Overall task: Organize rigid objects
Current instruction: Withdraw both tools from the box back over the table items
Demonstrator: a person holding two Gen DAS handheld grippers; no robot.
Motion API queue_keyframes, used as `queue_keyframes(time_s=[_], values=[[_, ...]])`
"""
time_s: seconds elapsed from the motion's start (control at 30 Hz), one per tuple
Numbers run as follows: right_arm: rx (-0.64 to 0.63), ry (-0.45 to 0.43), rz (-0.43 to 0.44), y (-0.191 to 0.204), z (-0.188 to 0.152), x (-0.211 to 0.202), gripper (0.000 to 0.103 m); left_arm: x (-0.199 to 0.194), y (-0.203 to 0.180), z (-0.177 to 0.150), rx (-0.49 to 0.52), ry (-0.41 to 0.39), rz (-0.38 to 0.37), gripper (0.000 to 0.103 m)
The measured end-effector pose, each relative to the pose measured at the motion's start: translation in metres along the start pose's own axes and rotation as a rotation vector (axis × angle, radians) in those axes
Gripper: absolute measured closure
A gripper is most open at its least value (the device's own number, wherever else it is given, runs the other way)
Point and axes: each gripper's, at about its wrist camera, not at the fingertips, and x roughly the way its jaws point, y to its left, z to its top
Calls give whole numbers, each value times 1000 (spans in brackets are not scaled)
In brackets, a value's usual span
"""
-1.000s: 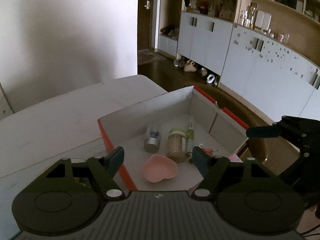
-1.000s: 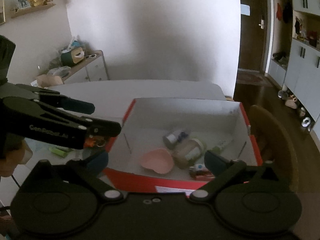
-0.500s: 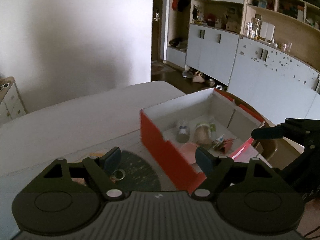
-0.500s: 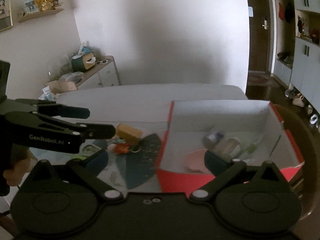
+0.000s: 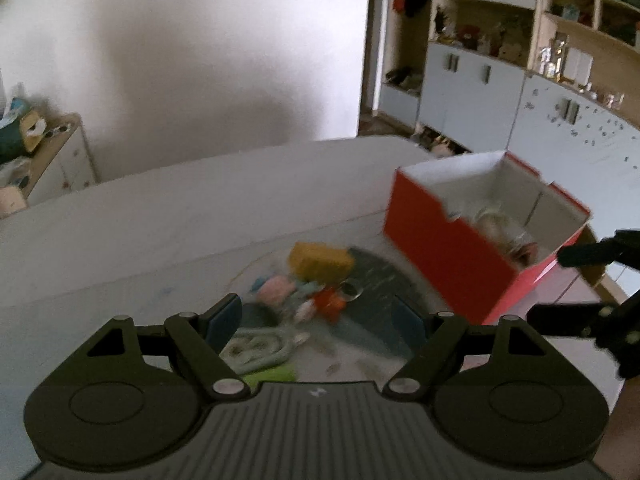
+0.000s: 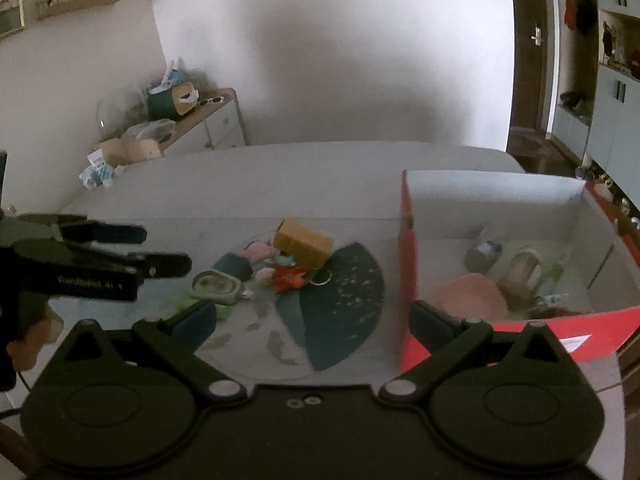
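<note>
A red box (image 5: 452, 256) (image 6: 408, 264) with a white inside stands at the table's right. It holds a pink heart dish (image 6: 472, 296), a jar (image 6: 524, 276) and a small bottle (image 6: 482, 252). Left of it, on a dark round mat (image 6: 344, 292), lie a yellow block (image 5: 320, 262) (image 6: 304, 242), an orange toy (image 5: 328, 302) (image 6: 288, 276), a pink toy (image 5: 274, 290) and a pale green oval case (image 6: 216, 286) (image 5: 256, 350). My left gripper (image 5: 316, 322) is open and empty above the pile. My right gripper (image 6: 314, 320) is open and empty over the mat.
The white table (image 5: 160, 220) stretches back to a wall. A low cabinet (image 6: 200, 120) with clutter stands at the far left. Tall cupboards (image 5: 560, 120) line the right side. A chair back (image 5: 600, 280) sits beyond the box.
Both grippers have swung left, from over the red box to over the pile of loose items on the mat. Both stay open and empty.
</note>
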Motion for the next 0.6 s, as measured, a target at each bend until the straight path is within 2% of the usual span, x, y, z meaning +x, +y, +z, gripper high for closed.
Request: queue_keyframes(time_s=[0.37, 0.6], values=[[0, 61, -27, 22, 3, 46, 1, 35, 38, -48, -63, 93, 49, 22], [-29, 100, -32, 25, 8, 81, 2, 57, 45, -65, -84, 111, 85, 22]])
